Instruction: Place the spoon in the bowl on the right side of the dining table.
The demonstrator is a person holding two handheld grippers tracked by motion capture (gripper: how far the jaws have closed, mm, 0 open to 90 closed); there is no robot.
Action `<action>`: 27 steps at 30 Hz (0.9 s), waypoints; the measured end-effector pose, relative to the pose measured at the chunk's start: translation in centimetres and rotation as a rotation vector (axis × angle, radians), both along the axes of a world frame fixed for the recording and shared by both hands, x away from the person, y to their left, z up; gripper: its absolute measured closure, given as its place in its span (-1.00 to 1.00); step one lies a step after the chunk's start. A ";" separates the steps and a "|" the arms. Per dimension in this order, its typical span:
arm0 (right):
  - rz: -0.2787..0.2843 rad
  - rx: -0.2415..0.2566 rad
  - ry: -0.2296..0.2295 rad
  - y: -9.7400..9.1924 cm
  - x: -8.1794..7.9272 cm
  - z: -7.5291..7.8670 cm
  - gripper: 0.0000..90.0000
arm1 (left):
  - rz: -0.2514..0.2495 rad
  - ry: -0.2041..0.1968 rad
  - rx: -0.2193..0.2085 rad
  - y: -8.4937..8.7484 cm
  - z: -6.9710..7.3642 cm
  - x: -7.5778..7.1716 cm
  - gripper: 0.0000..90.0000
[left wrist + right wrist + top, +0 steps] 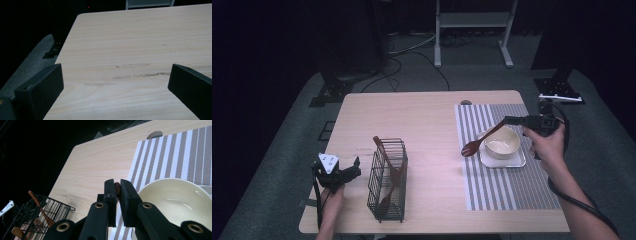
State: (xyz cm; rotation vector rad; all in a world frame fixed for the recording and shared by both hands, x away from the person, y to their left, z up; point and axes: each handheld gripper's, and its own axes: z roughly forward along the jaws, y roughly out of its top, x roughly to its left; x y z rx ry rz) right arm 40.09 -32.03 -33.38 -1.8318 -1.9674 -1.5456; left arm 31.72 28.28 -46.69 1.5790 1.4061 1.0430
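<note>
My right gripper (512,120) clamps the spoon (482,138) handle; its long axis runs diagonally, scoop end down-left beside the bowl (502,142). My left gripper (354,167) hangs w/ jaws wide apart, nothing between, near the basket (388,180).

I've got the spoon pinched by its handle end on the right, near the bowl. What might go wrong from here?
1. The right gripper holds the wooden spoon only at its handle tip, so the long spoon may pivot or slip.
2. The handle passes just over the bowl; lowering it may knock the bowl's rim and shift it on its small tray.
3. The left gripper, open, sits close to the wire basket and might nudge it.
</note>
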 end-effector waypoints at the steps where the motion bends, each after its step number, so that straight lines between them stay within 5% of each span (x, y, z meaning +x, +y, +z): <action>1: 0.000 0.000 0.000 0.0 0.0 0.0 0.86 | 0.000 0.000 0.000 0.0 0.0 0.0 -1.00; 27: -0.077 0.015 -0.025 -3.4 -0.8 1.2 0.86 | 0.002 0.001 0.004 -0.1 0.0 0.0 -1.00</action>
